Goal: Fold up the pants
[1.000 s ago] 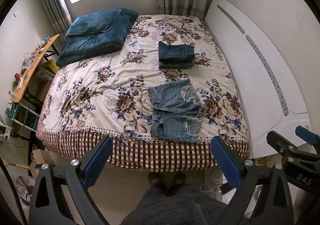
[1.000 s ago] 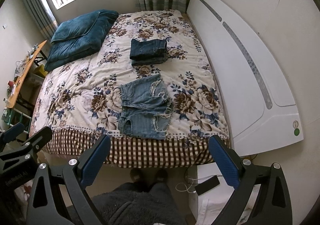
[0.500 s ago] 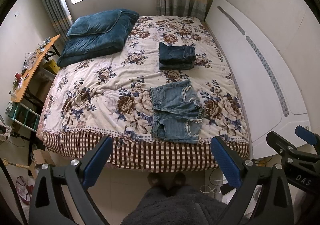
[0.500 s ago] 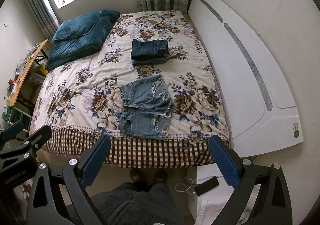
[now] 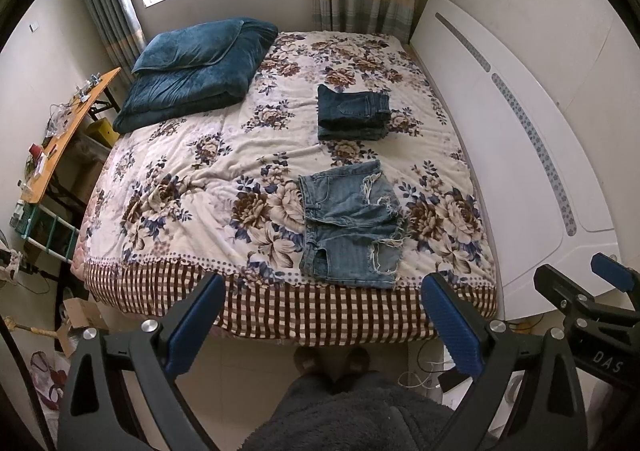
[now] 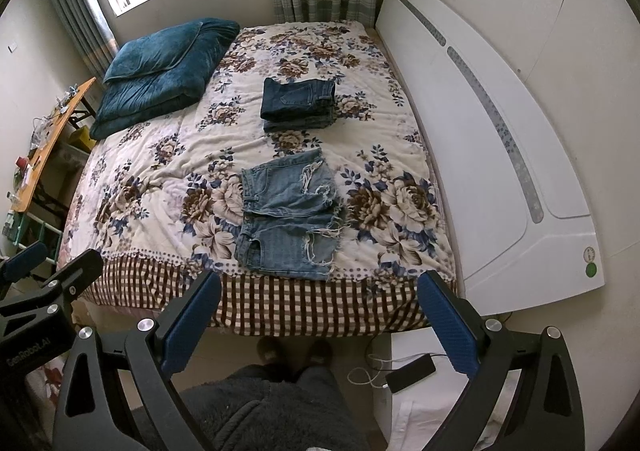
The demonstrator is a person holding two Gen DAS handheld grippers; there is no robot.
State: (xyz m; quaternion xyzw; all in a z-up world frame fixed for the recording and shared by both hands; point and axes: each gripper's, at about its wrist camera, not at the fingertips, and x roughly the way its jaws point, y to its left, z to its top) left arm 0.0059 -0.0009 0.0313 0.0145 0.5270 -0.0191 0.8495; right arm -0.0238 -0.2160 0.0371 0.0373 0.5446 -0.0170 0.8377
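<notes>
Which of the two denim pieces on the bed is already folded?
The dark blue jeans, stacked in a compact bundle farther up the bed. The light, frayed denim shorts near the foot edge lie spread out, unfolded.

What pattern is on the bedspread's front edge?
Brown-and-white check on the bedspread's front edge, clearest in the right wrist view.

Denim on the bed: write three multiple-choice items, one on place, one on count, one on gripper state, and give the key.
1. Where do the light denim shorts lie?
A. near the bed's front edge
B. on the blue quilt
C. on the floor

2. How many denim garments are on the bed?
A. one
B. two
C. four

3. Both hand-held grippers are:
A. clamping the shorts
B. open and empty
C. out of view

Key: 1 A, shorts lie just above the checked border. 2 B, shorts plus folded dark jeans. 3 B, left hand-held gripper and right hand-held gripper have their fingers spread, holding nothing.
</notes>
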